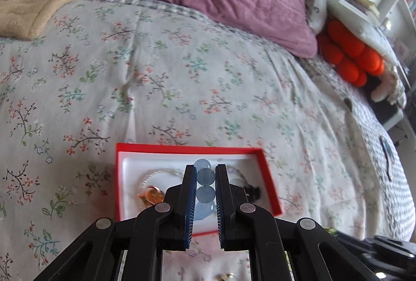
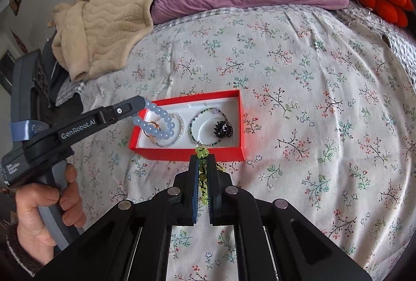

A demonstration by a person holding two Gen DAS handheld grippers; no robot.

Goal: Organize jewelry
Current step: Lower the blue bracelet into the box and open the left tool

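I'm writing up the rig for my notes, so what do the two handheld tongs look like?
Both tongs are matte black with blue ribbed pads and round silver pivot pins. The left tongs carry white "GenRobot.AI" lettering, a grey handle and a blue strap, gripped by a bare hand with a dark cuff.

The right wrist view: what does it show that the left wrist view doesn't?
Only the right wrist view shows the right gripper pinching a yellow-green beaded strand, a hand on the left gripper's handle, and the green beaded bracelet. Only the left shows the pale blue beads between its fingers up close. Both show the red jewelry box.
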